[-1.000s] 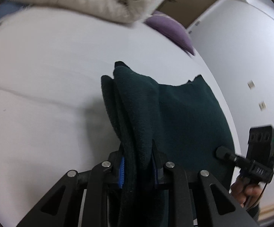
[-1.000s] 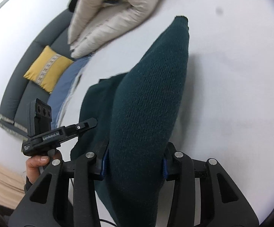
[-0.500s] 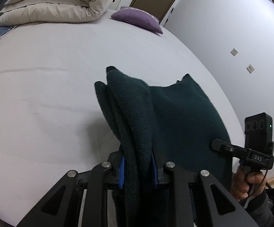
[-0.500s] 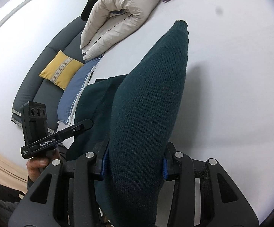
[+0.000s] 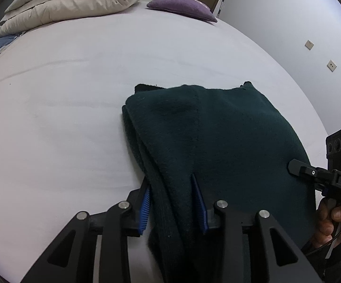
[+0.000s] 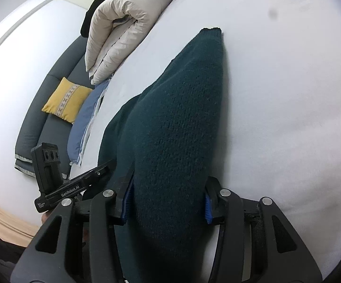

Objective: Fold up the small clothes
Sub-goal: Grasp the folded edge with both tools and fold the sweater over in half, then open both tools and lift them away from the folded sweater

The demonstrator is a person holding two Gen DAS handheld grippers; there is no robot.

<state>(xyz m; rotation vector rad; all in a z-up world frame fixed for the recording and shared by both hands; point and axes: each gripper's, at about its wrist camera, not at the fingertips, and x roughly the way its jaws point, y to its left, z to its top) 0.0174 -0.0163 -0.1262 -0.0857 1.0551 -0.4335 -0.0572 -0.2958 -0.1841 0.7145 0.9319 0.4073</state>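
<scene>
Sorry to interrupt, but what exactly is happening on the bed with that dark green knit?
A person holding a gripper in each hand is folding a dark green knitted garment on a white bed. The left gripper has its blue-padded fingers around the bunched left edge, and the right gripper brackets the opposite edge. The garment lies doubled over on the sheet. A rolled beige duvet and a purple pillow sit at the far end of the bed.

Soft even light, fisheye-warped edges.
</scene>
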